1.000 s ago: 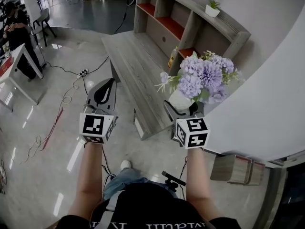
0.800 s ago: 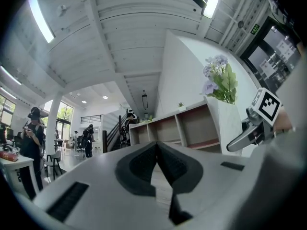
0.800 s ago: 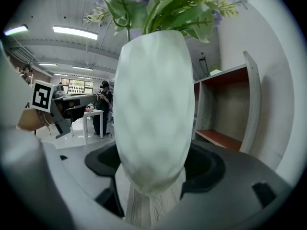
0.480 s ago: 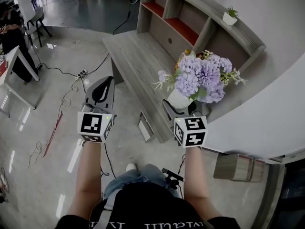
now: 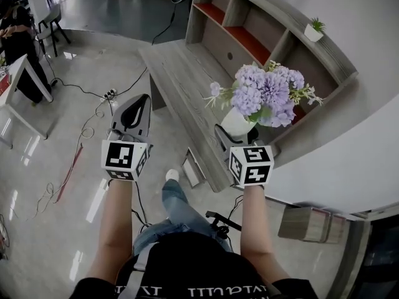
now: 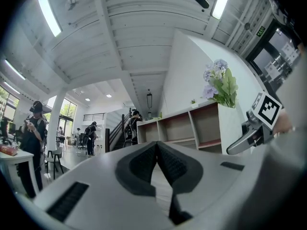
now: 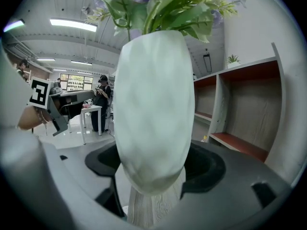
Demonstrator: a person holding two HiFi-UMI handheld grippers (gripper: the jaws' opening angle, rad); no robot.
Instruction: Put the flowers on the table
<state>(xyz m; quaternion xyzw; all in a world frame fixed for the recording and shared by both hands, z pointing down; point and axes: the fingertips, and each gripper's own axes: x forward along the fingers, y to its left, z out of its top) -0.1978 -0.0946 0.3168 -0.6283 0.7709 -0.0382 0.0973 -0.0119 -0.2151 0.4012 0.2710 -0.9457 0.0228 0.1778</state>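
My right gripper (image 5: 235,134) (image 7: 152,169) is shut on a white vase (image 5: 237,124) (image 7: 151,109) that holds purple flowers (image 5: 267,96) (image 7: 158,1) with green leaves. The vase hangs upright in the air, over the edge of a long low grey wooden table (image 5: 181,86). In the right gripper view the vase fills the middle, with the dark pads (image 7: 204,164) pressed on its lower sides. My left gripper (image 5: 133,118) (image 6: 156,164) is shut with nothing in it, and it hangs over the glossy floor to the left of the table.
Behind the table stands a grey shelf unit (image 5: 268,39) with red-lined compartments and a small potted plant (image 5: 313,28) on top. A curved white counter (image 5: 349,161) runs at right. Cables and a power strip (image 5: 109,94) lie on the floor. A person (image 5: 15,30) stands far left by a white table (image 5: 19,73).
Both grippers have moved forward with the person's step, and the vase now hangs nearer the low table and shelf. The grip on the vase is unchanged.
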